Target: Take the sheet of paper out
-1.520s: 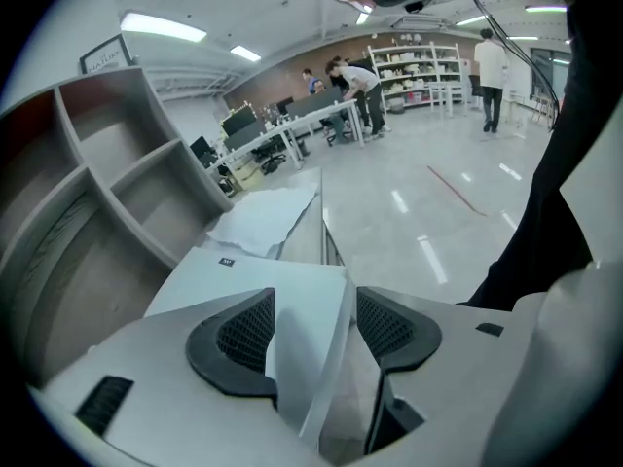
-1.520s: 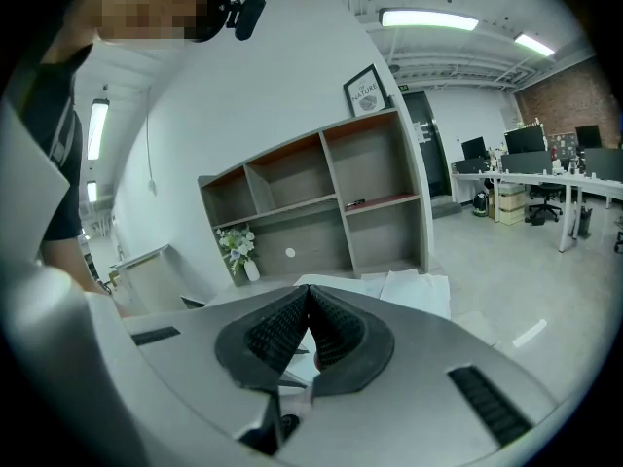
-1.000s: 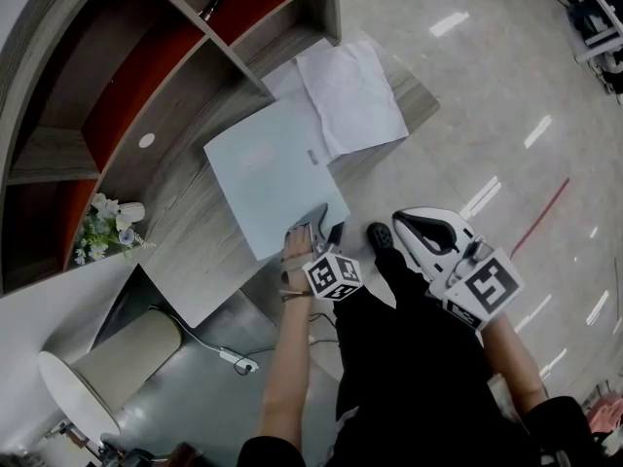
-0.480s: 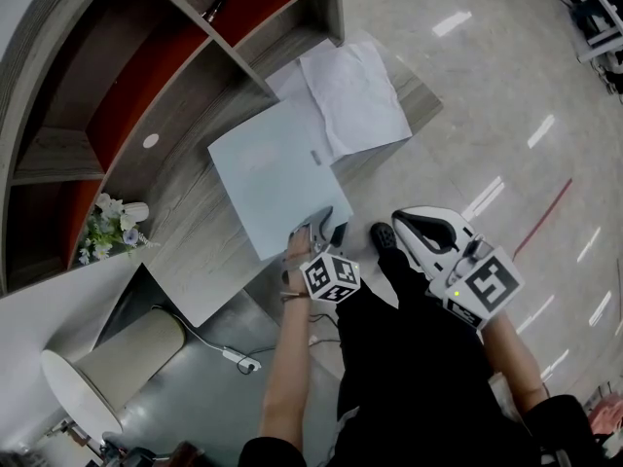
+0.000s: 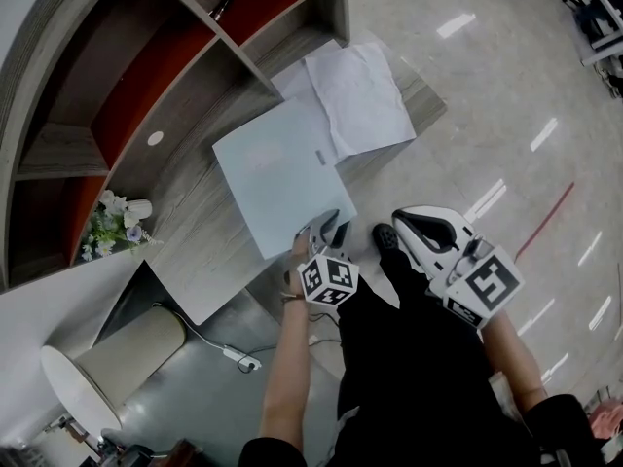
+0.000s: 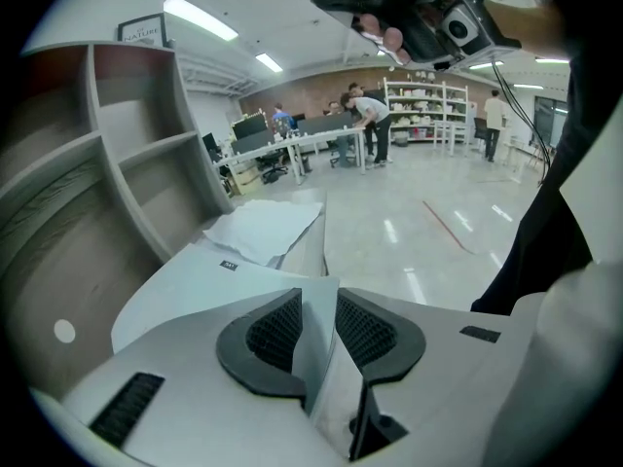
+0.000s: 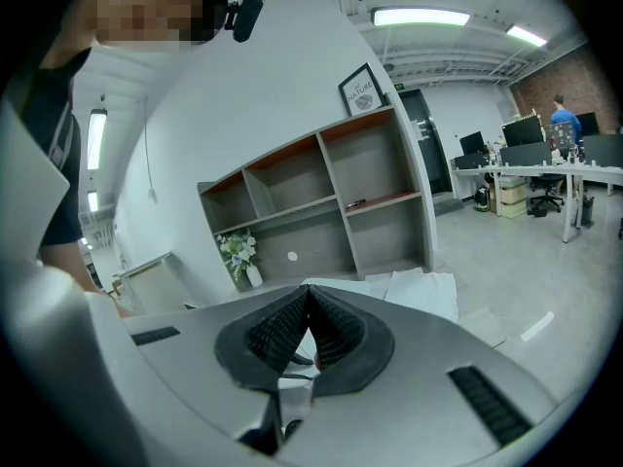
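A pale blue folder-like sheet point(image 5: 277, 178) lies flat on the wooden desk point(image 5: 195, 251), and its far corner overlaps a crumpled white sheet of paper point(image 5: 360, 95). My left gripper point(image 5: 326, 224) is at the pale sheet's near corner. In the left gripper view that corner point(image 6: 209, 280) runs between the ribbed pads of the left gripper point(image 6: 317, 309). The jaws are closing and a narrow gap still shows. My right gripper point(image 5: 399, 222) hangs off the desk to the right, over the floor. It is shut with nothing in it point(image 7: 310, 305).
A shelf unit point(image 5: 146, 86) with red-backed compartments stands along the desk's back. A small vase of flowers point(image 5: 112, 217) sits at the desk's left end. A round cream bin point(image 5: 97, 377) and a cable with a plug point(image 5: 238, 358) are on the floor below. My shoe point(image 5: 383, 234) is by the desk edge.
The left gripper's jaws have narrowed around the pale sheet's near corner and the wrist has rolled a little. The right gripper has stayed put.
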Tool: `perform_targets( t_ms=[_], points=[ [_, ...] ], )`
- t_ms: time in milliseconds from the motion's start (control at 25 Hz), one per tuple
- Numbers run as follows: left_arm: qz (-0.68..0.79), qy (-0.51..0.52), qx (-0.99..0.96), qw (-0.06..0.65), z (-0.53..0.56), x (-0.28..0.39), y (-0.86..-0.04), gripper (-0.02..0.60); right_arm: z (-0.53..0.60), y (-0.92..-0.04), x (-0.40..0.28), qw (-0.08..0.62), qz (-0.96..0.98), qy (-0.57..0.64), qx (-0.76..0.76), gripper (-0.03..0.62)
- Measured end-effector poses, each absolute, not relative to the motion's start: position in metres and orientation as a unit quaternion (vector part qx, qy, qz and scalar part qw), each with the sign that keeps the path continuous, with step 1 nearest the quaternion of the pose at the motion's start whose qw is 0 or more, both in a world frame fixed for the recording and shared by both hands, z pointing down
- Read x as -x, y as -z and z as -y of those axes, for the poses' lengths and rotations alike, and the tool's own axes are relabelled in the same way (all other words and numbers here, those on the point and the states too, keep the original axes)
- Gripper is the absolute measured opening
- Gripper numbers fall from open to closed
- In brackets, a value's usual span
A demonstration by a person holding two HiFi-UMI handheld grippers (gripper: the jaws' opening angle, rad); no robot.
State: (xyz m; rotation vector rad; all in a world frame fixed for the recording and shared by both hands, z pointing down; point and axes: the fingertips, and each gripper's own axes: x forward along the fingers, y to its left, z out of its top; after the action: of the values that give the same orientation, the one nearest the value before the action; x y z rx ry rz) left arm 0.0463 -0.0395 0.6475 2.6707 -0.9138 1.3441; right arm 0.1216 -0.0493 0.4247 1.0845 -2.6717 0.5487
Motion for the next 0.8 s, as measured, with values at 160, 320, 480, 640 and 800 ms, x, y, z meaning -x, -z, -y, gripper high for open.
perform_targets(
  t_ms=[160,320,480,640,800],
  points=[
    [0.316,-0.400,-0.860,0.012,0.040,-0.044,-0.637,0.074,0.051,-0.424,-0.120,0.104,0.906,-0.188,-0.365,0.012],
    [0.339,-0.365,-0.866,0.044,0.043,-0.040,-0.626,0.054,0.053,-0.422,-0.118,0.102,0.907,-0.188,-0.363,0.012],
    [0.364,-0.310,-0.873,0.101,0.046,-0.034,-0.616,0.047,0.053,-0.421,-0.117,0.102,0.908,-0.187,-0.360,0.012],
    [0.384,-0.266,-0.875,0.129,0.052,-0.027,-0.603,0.029,0.056,-0.420,-0.114,0.101,0.910,-0.186,-0.357,0.012],
    [0.399,-0.242,-0.873,0.144,0.052,-0.021,-0.598,0.023,0.058,-0.419,-0.110,0.099,0.912,-0.181,-0.355,0.012]
  ],
)
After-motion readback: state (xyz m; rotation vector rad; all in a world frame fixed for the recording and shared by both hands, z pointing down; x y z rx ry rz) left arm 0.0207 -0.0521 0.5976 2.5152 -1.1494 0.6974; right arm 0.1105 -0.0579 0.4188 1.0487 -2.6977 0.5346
